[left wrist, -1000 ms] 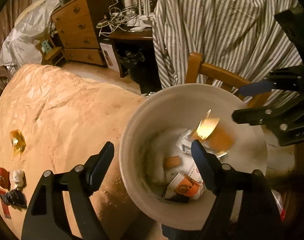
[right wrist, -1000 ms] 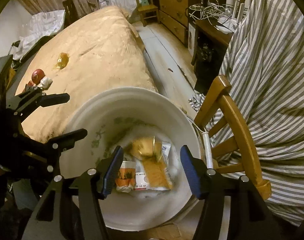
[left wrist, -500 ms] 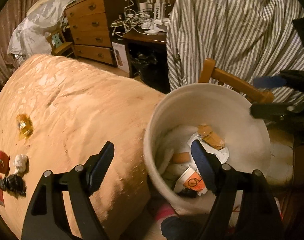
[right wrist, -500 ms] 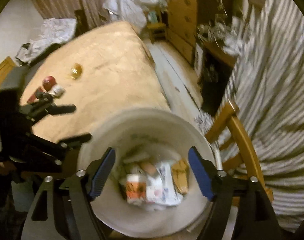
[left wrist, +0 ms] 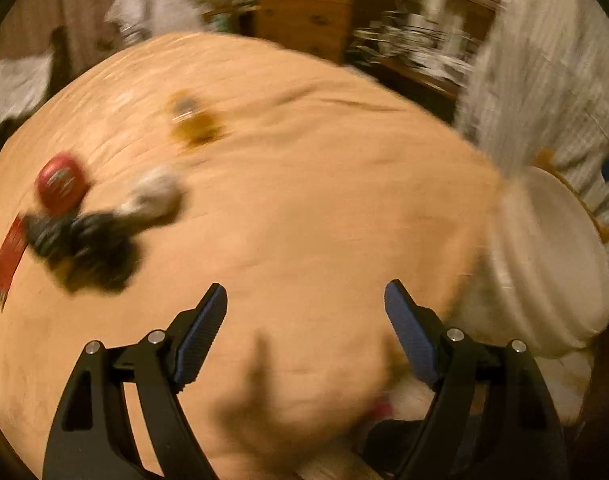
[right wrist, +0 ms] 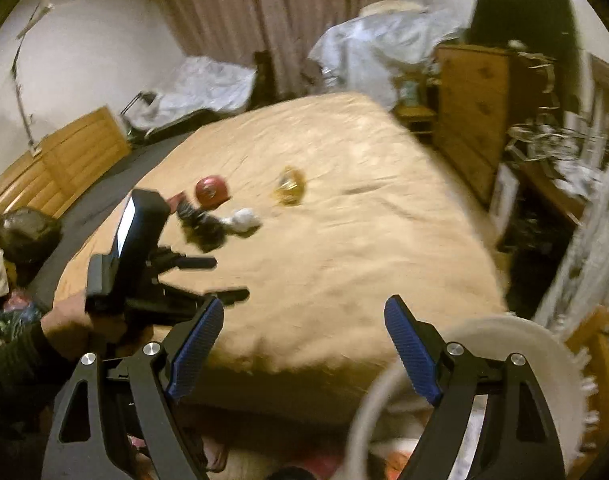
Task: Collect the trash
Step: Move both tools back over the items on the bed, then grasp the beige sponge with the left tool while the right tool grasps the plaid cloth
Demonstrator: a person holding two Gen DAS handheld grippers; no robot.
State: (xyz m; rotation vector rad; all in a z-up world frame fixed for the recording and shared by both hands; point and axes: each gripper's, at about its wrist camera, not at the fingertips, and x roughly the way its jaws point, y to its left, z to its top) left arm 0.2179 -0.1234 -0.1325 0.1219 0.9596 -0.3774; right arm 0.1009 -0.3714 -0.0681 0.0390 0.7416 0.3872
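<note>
While both views are motion-blurred, the left gripper (left wrist: 305, 312) shows its jaws wide apart over the tan bed cover (left wrist: 304, 208), nothing between them. The right gripper (right wrist: 304, 330) has its jaws opening, also empty. Remaining trash lies grouped on the cover: a red round item (right wrist: 211, 191), a black crumpled piece (right wrist: 204, 228), a white wad (right wrist: 243, 219) and an amber wrapper (right wrist: 291, 189). The white bin (right wrist: 516, 336) stands beside the bed's near corner.
</note>
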